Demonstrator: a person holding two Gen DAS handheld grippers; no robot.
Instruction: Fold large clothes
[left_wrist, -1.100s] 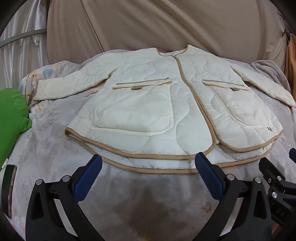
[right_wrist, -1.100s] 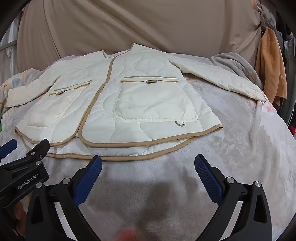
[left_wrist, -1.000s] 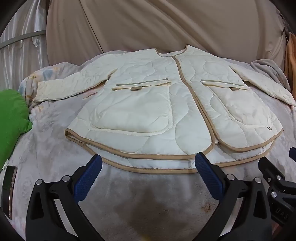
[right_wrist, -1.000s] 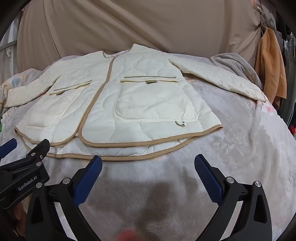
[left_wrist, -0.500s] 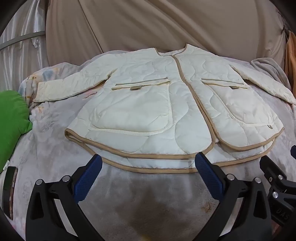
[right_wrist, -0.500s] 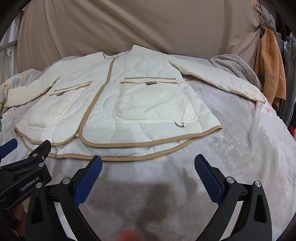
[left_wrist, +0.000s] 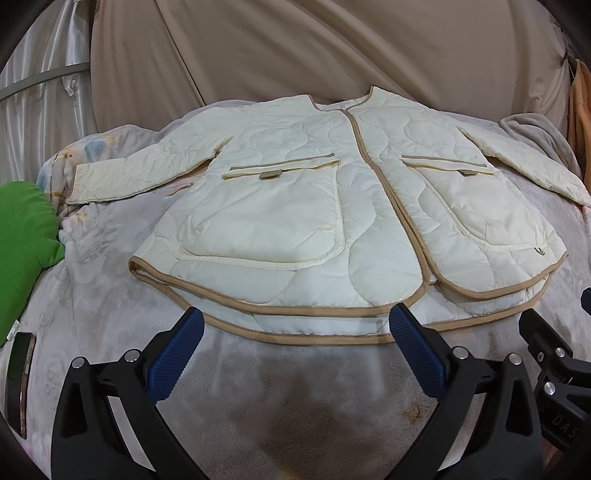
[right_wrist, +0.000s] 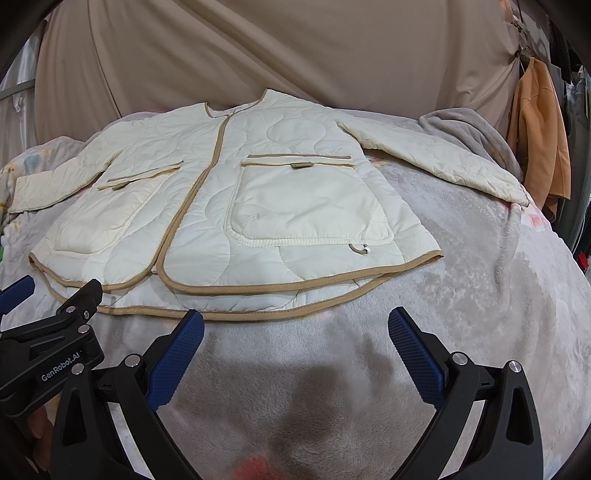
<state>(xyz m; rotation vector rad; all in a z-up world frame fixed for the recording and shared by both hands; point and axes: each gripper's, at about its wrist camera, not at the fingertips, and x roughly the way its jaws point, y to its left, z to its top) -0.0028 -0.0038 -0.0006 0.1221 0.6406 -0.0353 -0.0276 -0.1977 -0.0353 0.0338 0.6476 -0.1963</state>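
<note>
— How many garments on the bed?
— One cream quilted jacket (left_wrist: 332, 206), spread flat on the grey blanket (right_wrist: 461, 295), two pockets, two sleeves out.
— The grippers?
— Left gripper (left_wrist: 295, 343) and right gripper (right_wrist: 295, 343) (both jaws wide, holding nothing) hover beside its hem.

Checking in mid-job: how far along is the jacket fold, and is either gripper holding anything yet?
Done: the cream quilted jacket lies spread flat, front up, both sleeves out, on the grey blanket. In hand: nothing; the left gripper and right gripper are open, short of the hem. Left: every fold, sleeves and body.
</note>
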